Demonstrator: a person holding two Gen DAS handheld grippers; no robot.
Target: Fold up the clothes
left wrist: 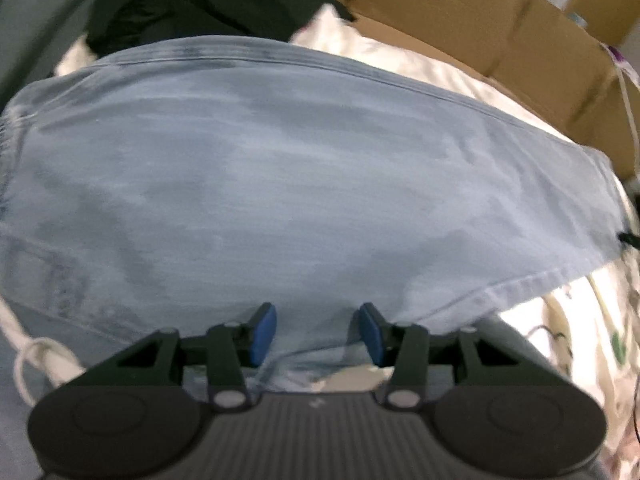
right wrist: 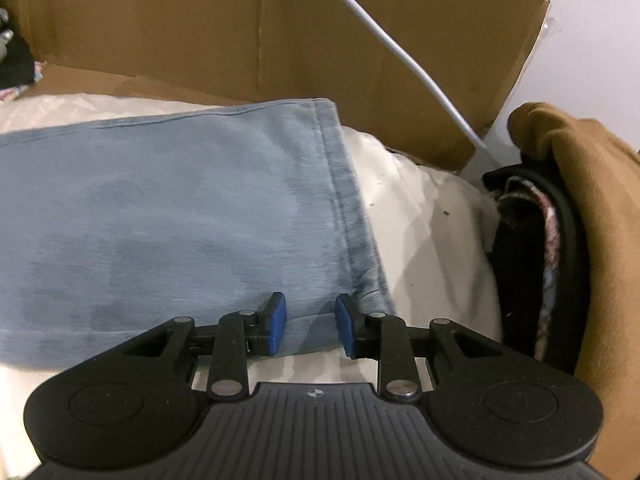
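Note:
A pair of light blue jeans [left wrist: 280, 184] lies flat across a white bed sheet [left wrist: 400, 60]. In the left wrist view my left gripper [left wrist: 317, 332] hovers over the jeans' near edge. Its blue pads [left wrist: 264, 332] stand apart, with denim showing in the gap and no pinch visible. In the right wrist view the jeans' leg [right wrist: 180, 216] ends in a stitched hem [right wrist: 344, 200]. My right gripper [right wrist: 312, 326] sits at the near corner by that hem. Its blue pads [right wrist: 278, 324] are apart, and the cloth edge lies flat between them, not gripped.
Brown cardboard [right wrist: 240, 32] stands along the far side, and a white cable [right wrist: 400, 60] slants across it. A tan garment [right wrist: 592, 240] and a stack of dark clothes [right wrist: 524, 272] lie at the right. Black clothing [left wrist: 200, 0] lies beyond the jeans. A white cord [left wrist: 36, 356] curls at the left.

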